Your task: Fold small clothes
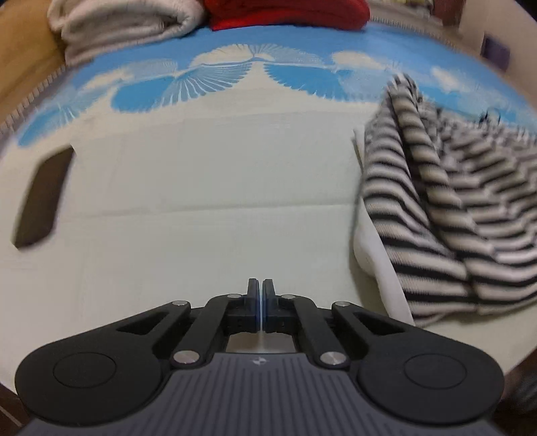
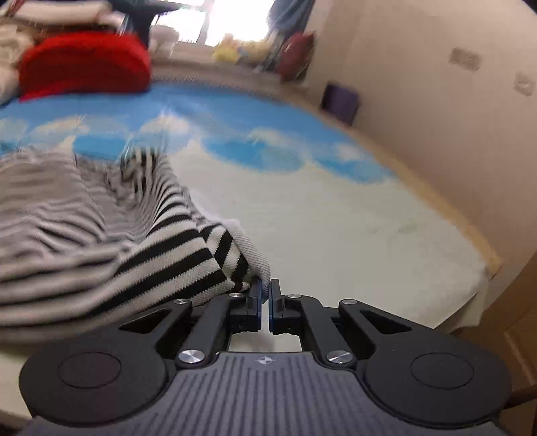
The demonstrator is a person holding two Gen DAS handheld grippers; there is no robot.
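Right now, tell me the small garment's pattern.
Black and white stripes on the small garment, clearest in the right wrist view.

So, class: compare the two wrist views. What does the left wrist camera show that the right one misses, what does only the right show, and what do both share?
Only the left: a dark brown flat object on the bedspread and the shut left gripper.
Only the right: the bright window, a yellow soft toy and the shut right gripper.
Both: the black-and-white striped knit garment, the red knit bundle and the blue-and-white patterned bedspread.

The striped garment (image 2: 174, 248) is ribbed knit cloth; the bedcover (image 1: 208, 187) is smooth matt fabric; each hand-held gripper (image 1: 261, 291) is matt black plastic with shiny metal pins.
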